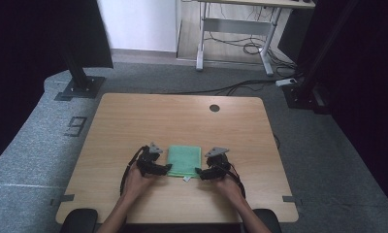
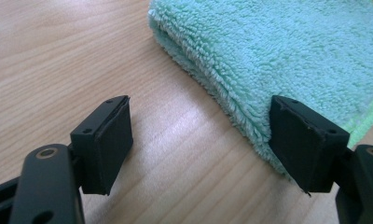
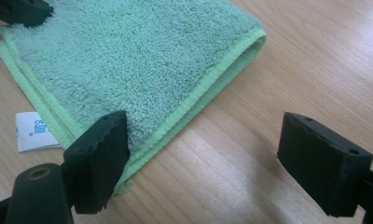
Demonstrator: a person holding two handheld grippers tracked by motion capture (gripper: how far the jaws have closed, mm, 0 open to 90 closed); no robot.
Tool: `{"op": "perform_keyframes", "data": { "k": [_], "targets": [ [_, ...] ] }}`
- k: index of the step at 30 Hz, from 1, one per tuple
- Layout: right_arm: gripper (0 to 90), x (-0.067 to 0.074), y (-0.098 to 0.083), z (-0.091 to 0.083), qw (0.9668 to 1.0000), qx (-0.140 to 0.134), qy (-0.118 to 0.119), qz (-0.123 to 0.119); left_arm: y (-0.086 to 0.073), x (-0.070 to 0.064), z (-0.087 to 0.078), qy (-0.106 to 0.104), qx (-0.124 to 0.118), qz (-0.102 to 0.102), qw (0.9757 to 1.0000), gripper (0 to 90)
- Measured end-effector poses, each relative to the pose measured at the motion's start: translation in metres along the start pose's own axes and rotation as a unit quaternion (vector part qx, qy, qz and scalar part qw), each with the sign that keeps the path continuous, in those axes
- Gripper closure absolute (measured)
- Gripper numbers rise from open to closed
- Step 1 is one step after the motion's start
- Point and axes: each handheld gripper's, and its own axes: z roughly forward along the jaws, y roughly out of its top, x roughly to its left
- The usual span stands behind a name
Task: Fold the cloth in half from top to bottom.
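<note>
A folded green towel (image 1: 184, 160) lies near the front middle of the wooden table (image 1: 182, 121). My left gripper (image 1: 166, 170) sits at the towel's near left corner, open, its right jaw over the folded edge of the towel (image 2: 278, 56) and its left jaw over bare wood. My right gripper (image 1: 200, 173) sits at the near right corner, open too. In the right gripper view its left jaw rests over the hemmed edge of the towel (image 3: 128, 60), and a white label (image 3: 33, 130) sticks out from the towel's near edge.
A round cable hole (image 1: 214, 108) sits near the table's far edge. Black stands (image 1: 80, 82) flank the table on grey carpet. A white desk frame (image 1: 235, 34) with cables stands behind. A forearm comes in from the front edge behind each gripper.
</note>
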Motion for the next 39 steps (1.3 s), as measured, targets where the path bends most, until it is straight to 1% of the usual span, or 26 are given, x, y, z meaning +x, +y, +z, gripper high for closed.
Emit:
{"op": "perform_keyframes", "data": {
  "k": [11, 23, 29, 33, 39],
  "targets": [
    [18.3, -0.009, 0.004, 0.004, 1.0, -0.002, -0.008, 0.005, 0.006, 0.005, 0.007, 0.003, -0.006, -0.005, 1.0, 20.9],
    [19.4, -0.019, 0.008, 0.01, 0.9997, -0.005, -0.01, 0.02, 0.017, 0.015, 0.016, 0.007, -0.005, -0.009, 0.9999, 18.4],
    [19.9, -0.025, 0.01, 0.014, 0.9996, -0.009, -0.009, 0.024, 0.02, 0.017, 0.019, 0.008, -0.006, -0.011, 0.9999, 18.5],
    [21.3, -0.024, 0.011, 0.013, 0.9997, -0.006, -0.005, 0.025, 0.019, 0.018, 0.019, 0.006, -0.008, -0.009, 0.9999, 18.4],
    [21.3, -0.024, 0.015, 0.013, 0.9996, 0.007, -0.006, 0.026, 0.019, 0.02, 0.02, 0.002, -0.011, -0.009, 0.9999, 14.3]
  ]
}}
